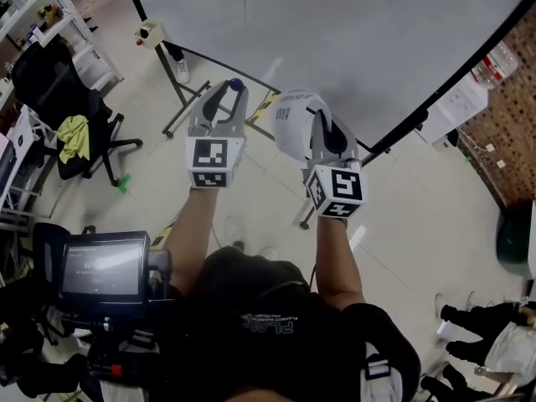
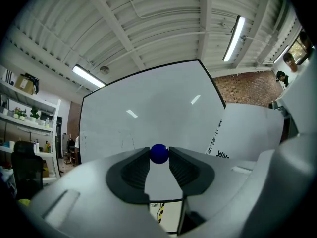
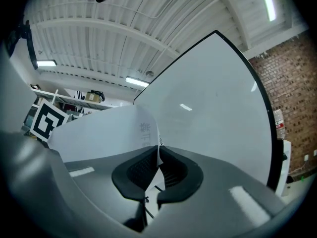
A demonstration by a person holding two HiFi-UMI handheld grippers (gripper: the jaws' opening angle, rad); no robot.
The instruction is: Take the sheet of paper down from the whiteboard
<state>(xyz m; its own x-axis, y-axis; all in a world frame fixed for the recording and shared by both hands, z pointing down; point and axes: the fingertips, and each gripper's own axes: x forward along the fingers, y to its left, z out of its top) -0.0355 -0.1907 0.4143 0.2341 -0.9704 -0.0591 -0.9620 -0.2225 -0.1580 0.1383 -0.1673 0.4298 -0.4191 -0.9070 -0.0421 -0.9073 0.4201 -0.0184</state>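
The whiteboard [image 1: 335,32] stands in front of me on a wheeled frame, its face bare. My right gripper [image 1: 311,117] is shut on one edge of the white printed sheet of paper [image 1: 291,122], which curls free of the board. In the right gripper view the sheet [image 3: 106,128] bends off to the left from the shut jaws of the right gripper [image 3: 157,156]. My left gripper [image 1: 235,88] is shut on a small blue ball-shaped magnet [image 1: 236,84], seen at the fingertips of that gripper [image 2: 159,155] as the round blue magnet [image 2: 159,152]. The sheet [image 2: 247,133] shows at that view's right.
A black office chair [image 1: 59,99] with a yellow cloth stands at the left by a shelf [image 1: 33,7]. The whiteboard's legs [image 1: 180,99] reach toward me. A brick wall [image 1: 511,107] is at the right. A camera rig's screen [image 1: 100,266] sits low left; a seated person [image 1: 494,333] low right.
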